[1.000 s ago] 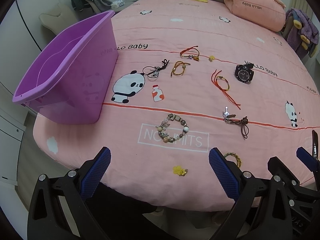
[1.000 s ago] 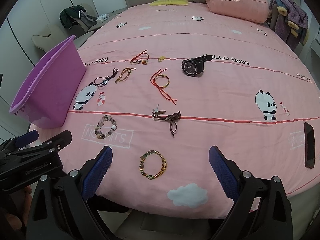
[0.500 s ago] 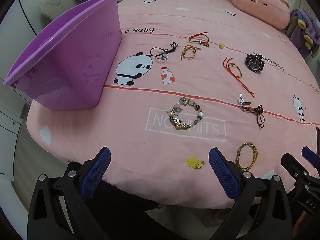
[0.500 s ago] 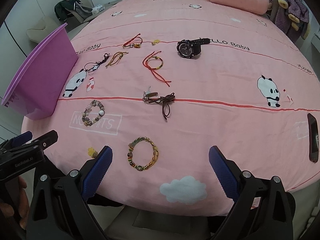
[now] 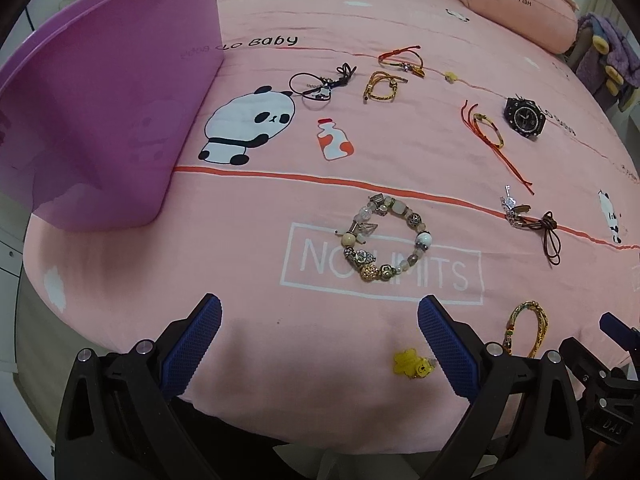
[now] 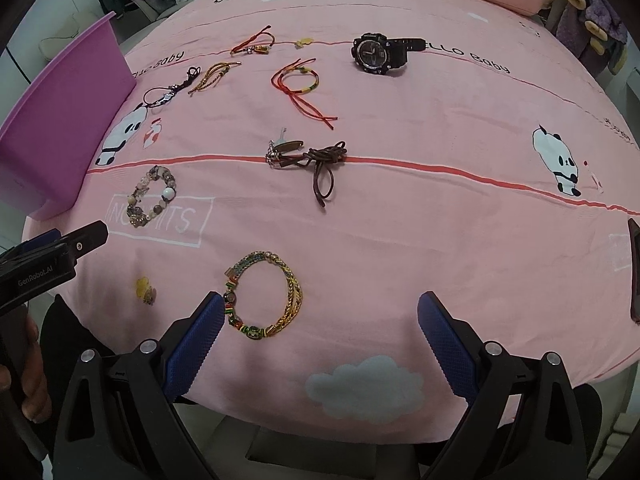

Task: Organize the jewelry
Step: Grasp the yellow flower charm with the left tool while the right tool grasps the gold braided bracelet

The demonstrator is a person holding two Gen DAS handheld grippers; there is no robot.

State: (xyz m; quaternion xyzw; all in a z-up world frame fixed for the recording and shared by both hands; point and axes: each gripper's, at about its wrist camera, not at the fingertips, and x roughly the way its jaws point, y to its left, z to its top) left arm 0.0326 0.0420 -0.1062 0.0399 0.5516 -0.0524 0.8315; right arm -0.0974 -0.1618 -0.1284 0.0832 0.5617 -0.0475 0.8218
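Both grippers are advancing low over the bed (image 5: 260, 248), jaws wide, empty: left gripper (image 5: 319, 346) nearing beaded bracelet (image 5: 386, 238), right gripper (image 6: 319, 338) closing on gold bracelet (image 6: 266, 294). Purple bin (image 5: 108, 120) waiting left; pickups seem imminent.

Left gripper (image 5: 319, 334) jaws spread wide, empty; right gripper (image 6: 319, 334) likewise, side by side.

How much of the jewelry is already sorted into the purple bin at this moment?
Nothing looks done: every visible piece lies on the pink bedspread, including the beaded bracelet, gold bracelet and black watch. The purple bin's inside is not visible. Nothing is in hand: left gripper and right gripper are open and empty. All pieces remain.
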